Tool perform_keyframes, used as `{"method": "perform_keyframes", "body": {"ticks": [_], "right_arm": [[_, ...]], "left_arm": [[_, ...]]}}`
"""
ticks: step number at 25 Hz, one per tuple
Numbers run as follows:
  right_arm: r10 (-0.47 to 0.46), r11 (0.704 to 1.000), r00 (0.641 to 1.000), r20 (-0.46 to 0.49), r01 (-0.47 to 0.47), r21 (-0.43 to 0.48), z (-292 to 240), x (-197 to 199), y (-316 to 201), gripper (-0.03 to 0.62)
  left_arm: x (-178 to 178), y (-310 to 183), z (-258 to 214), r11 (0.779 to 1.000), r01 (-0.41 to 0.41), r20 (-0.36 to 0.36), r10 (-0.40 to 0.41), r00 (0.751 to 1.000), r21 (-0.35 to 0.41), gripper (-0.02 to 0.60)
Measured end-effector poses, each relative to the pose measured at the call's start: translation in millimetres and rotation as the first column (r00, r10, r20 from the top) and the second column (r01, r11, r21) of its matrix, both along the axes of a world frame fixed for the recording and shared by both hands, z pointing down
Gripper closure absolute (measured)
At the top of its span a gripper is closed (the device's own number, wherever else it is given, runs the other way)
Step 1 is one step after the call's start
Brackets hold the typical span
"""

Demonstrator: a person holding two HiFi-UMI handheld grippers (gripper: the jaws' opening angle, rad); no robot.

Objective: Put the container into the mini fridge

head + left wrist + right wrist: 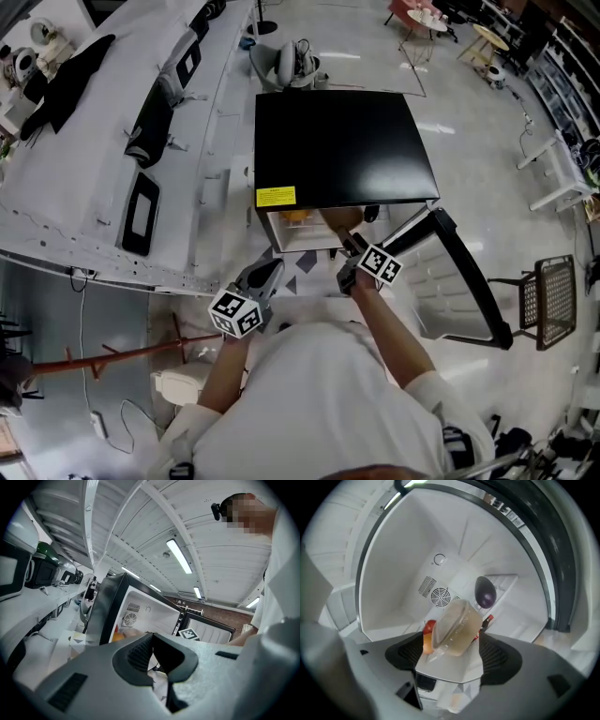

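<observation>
Container (457,625), a clear plastic tub with a yellowish tint, leans tilted between the right tongs (452,645), which are spread wide; left tongs (152,638) are pressed together.

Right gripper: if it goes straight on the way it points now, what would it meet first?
The right gripper would most likely meet the clear plastic container, tilted just ahead of its open fingers; then the mini fridge's white back wall. Depth is unclear.
</observation>
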State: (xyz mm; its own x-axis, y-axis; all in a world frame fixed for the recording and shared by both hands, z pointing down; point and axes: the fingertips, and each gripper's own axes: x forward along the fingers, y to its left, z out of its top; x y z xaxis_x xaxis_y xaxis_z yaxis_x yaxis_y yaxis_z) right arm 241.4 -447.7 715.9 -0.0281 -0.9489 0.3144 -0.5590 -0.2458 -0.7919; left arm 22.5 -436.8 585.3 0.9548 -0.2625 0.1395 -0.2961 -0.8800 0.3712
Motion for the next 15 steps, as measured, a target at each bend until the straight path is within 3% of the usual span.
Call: {"method": "perform_keyframes", "body": {"ticks": [3,5,10,12,15], "right_arm": [[-0.063,0.998,0.983,-0.17,0.06,-0.027,-9,-9,3,0.226],[-0.121,0.992,0.943,-0.309,0.105,-0.067,-12,-18,5,0.226],[-0.273,0.962,0.764,-0.585,0.222,-0.16,-15,-48,11,0.226],[-0.313,0.949,0.699,-0.643,0.259,-0.18,-16,-60,11,0.226],[-0.351,0.933,0.634,-0.689,0.297,-0.202,-15,-72,9,0.226]], "left_arm": [[2,3,3,1.0,-0.01,0.0,0.01,1.0,-0.005,0.577],[3,4,4,1.0,-0.012,0.0,0.012,1.0,-0.011,0.577],[1,5,5,1.0,-0.009,-0.002,0.009,1.0,-0.016,0.577],[-1,6,6,1.0,-0.006,-0.001,0.006,1.0,-0.019,0.577],[-4,8,8,1.0,-0.001,-0.002,0.001,1.0,-0.026,0.577]]}}
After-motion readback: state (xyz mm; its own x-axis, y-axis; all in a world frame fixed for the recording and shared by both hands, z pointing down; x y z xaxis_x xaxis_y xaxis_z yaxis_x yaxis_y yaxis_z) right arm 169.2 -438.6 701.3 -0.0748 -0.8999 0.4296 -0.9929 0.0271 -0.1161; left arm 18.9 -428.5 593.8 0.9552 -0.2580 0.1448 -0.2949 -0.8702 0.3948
